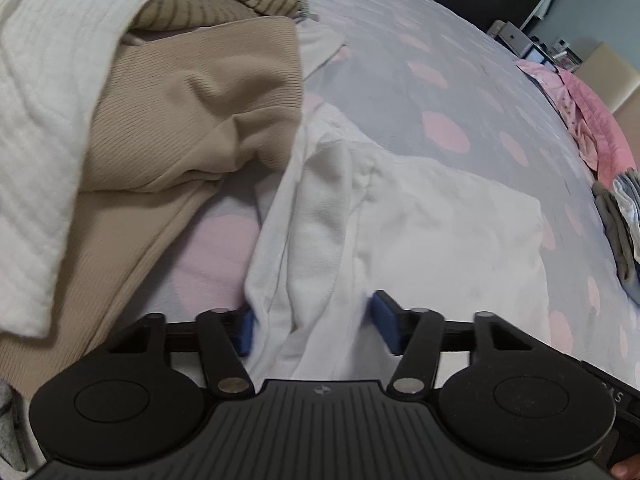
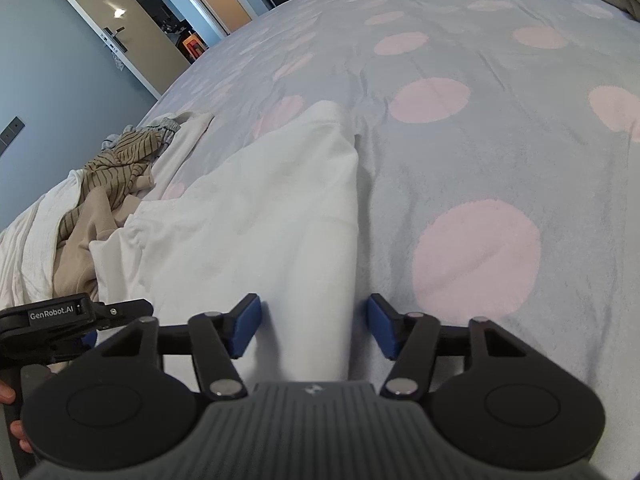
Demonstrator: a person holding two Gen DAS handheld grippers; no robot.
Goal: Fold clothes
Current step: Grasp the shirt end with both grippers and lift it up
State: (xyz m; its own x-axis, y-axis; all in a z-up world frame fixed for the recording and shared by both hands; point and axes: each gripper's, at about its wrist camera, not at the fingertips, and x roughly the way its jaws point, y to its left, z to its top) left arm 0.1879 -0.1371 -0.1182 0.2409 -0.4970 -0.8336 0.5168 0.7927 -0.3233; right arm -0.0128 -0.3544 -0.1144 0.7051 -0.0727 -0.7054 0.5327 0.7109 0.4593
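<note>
A white garment [image 1: 420, 224] lies spread on the bed, bunched into folds at its near left edge. My left gripper [image 1: 314, 328] is open, its blue pads on either side of those bunched folds. In the right wrist view the same white garment [image 2: 256, 216] runs away from me, with a straight right edge. My right gripper [image 2: 314, 328] is open and straddles that near right edge. The left gripper [image 2: 60, 320] shows at the far left of the right wrist view.
The bedsheet [image 1: 440, 60] is grey with pink dots. A pile of tan, striped and white clothes [image 1: 172, 112] lies left of the garment, also in the right wrist view [image 2: 108, 184]. Pink bedding [image 1: 592, 120] and grey clothes [image 1: 620, 220] lie at the right.
</note>
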